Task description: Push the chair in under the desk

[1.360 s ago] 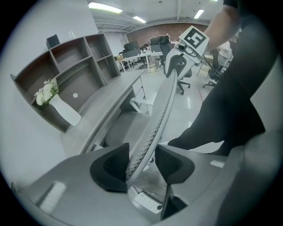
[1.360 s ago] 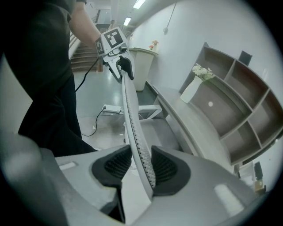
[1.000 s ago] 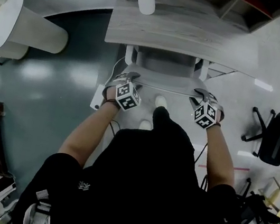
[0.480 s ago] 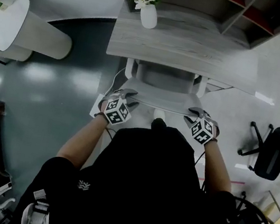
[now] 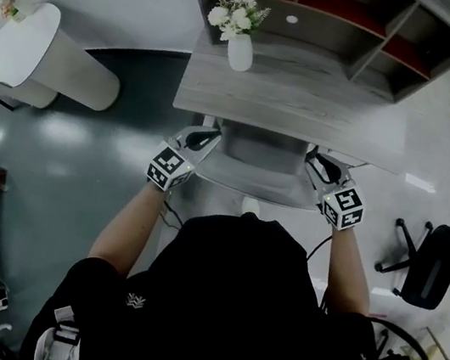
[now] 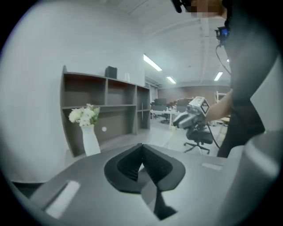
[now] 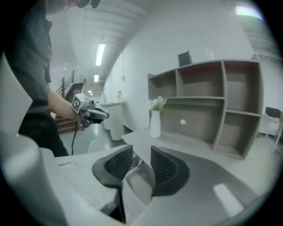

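Under desk near edge: seeing chair tucked in, judging push done. Hovering left gripper above chair back, jaws together, empty; right gripper jaws apart, just been closing, nothing between. Next: backing both away.

A pale grey chair meets a grey wood-grain desk, with a white vase of white flowers toward its back-left corner, before grey shelves backed in dull red.
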A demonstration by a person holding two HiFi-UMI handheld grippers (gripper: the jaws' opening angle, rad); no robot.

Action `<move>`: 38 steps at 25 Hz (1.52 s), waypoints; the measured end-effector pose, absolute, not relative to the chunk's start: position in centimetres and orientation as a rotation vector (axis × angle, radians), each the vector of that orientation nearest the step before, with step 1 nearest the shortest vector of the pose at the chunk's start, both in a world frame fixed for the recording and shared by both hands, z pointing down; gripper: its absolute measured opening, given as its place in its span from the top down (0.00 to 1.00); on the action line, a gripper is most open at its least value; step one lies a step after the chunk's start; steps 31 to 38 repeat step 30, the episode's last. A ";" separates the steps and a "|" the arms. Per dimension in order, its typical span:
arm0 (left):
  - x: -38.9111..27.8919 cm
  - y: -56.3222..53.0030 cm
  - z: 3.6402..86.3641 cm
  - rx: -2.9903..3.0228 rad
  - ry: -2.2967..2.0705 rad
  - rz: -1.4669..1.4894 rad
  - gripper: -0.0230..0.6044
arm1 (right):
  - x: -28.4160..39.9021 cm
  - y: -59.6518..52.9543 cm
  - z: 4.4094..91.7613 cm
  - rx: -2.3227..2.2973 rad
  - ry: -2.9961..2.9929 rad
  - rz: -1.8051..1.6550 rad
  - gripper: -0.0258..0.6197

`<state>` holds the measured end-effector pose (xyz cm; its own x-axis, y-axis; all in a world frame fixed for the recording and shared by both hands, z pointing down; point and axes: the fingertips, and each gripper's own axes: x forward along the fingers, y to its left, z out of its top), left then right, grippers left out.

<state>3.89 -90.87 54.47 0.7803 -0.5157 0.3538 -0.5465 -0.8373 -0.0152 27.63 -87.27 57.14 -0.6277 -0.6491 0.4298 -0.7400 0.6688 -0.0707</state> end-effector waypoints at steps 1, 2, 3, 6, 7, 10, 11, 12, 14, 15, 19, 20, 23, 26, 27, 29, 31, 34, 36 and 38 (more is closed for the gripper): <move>3.6 -91.9 53.4 2.864 -0.923 0.462 0.95 | 28.4 -88.2 56.5 1.166 -2.506 0.349 0.76; 3.3 -92.8 52.4 2.846 -0.975 0.389 0.95 | 29.0 -88.9 56.1 1.226 -2.497 0.353 0.77; 3.0 -93.6 51.8 2.824 -1.021 0.325 0.95 | 29.7 -89.4 55.8 1.276 -2.483 0.344 0.82; 2.2 -95.1 52.6 2.743 -1.126 0.286 0.95 | 31.5 -90.3 56.6 1.389 -2.403 0.293 0.96; 2.0 -95.5 53.5 2.720 -1.146 0.319 0.95 | 32.0 -90.6 57.1 1.413 -2.382 0.298 0.96; 2.2 -95.4 55.0 2.693 -1.176 0.399 0.95 | 32.8 -90.7 57.8 1.446 -2.364 0.320 0.96; 2.3 -95.2 55.2 2.696 -1.178 0.413 0.95 | 32.9 -90.6 57.9 1.444 -2.365 0.320 0.96; 2.4 -95.2 55.3 2.699 -1.178 0.427 0.95 | 33.1 -90.6 57.9 1.442 -2.366 0.320 0.96; 2.5 -95.2 55.5 2.702 -1.182 0.452 0.95 | 33.4 -90.8 58.0 1.445 -2.368 0.325 0.96; 2.4 -95.3 55.6 2.700 -1.187 0.459 0.95 | 33.5 -90.9 58.1 1.446 -2.368 0.330 0.96; 1.8 -95.8 55.8 2.681 -1.216 0.468 0.95 | 33.3 -91.4 58.5 1.433 -2.370 0.337 0.96; 1.8 -95.9 55.9 2.680 -1.218 0.470 0.95 | 33.3 -91.5 58.6 1.426 -2.371 0.336 0.96; 1.9 -95.9 56.0 2.678 -1.223 0.474 0.95 | 33.2 -91.6 58.8 1.410 -2.374 0.337 0.96; 2.0 -95.8 55.9 2.677 -1.226 0.475 0.95 | 33.0 -91.6 58.9 1.392 -2.377 0.335 0.96; 2.0 -95.8 55.9 2.677 -1.226 0.475 0.95 | 33.0 -91.6 59.0 1.387 -2.377 0.334 0.96; 2.1 -95.8 55.9 2.678 -1.224 0.476 0.95 | 33.0 -91.6 59.2 1.380 -2.377 0.336 0.96; 2.1 -95.7 56.0 2.678 -1.222 0.478 0.95 | 33.0 -91.5 59.3 1.377 -2.377 0.338 0.96; 2.1 -95.7 56.0 2.678 -1.222 0.478 0.95 | 33.0 -91.5 59.3 1.377 -2.377 0.338 0.96; 2.1 -95.7 56.0 2.678 -1.222 0.478 0.95 | 33.0 -91.5 59.3 1.377 -2.377 0.338 0.96; 2.1 -95.7 56.0 2.678 -1.222 0.478 0.95 | 33.0 -91.5 59.3 1.377 -2.377 0.338 0.96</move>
